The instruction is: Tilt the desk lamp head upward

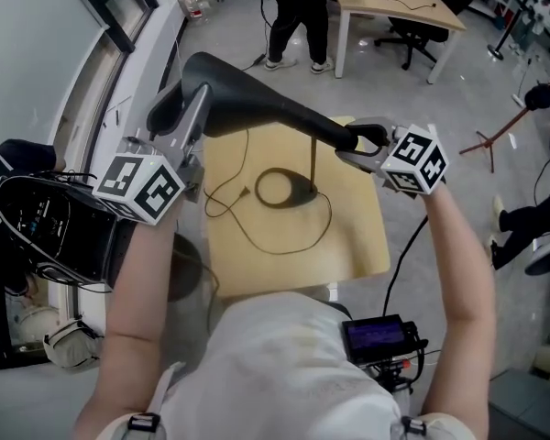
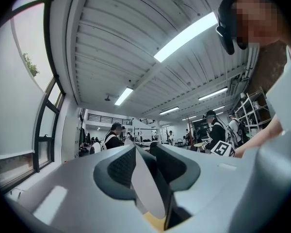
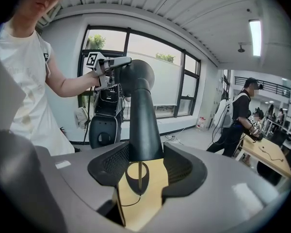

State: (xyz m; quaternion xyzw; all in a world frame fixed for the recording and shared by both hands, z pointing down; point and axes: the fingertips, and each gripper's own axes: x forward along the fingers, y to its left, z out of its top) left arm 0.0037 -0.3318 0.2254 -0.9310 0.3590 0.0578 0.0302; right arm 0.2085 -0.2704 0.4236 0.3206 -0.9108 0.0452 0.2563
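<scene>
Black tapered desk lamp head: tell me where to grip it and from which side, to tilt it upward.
Grip the black tapered desk lamp head at its wide end, from the left, jaws across the thin rim: that end lies farthest from the thin stem, so it probably levers easiest. The narrow end fits between jaws from the right for steadying.

Before you, the desk lamp head (image 1: 247, 99), a long dark tapered shade, runs from a wide rounded end at your left to a narrow end at your right. Its thin stem (image 1: 311, 163) drops to a ring-shaped base (image 1: 280, 189) on the pale wooden counter (image 1: 367, 236).
</scene>
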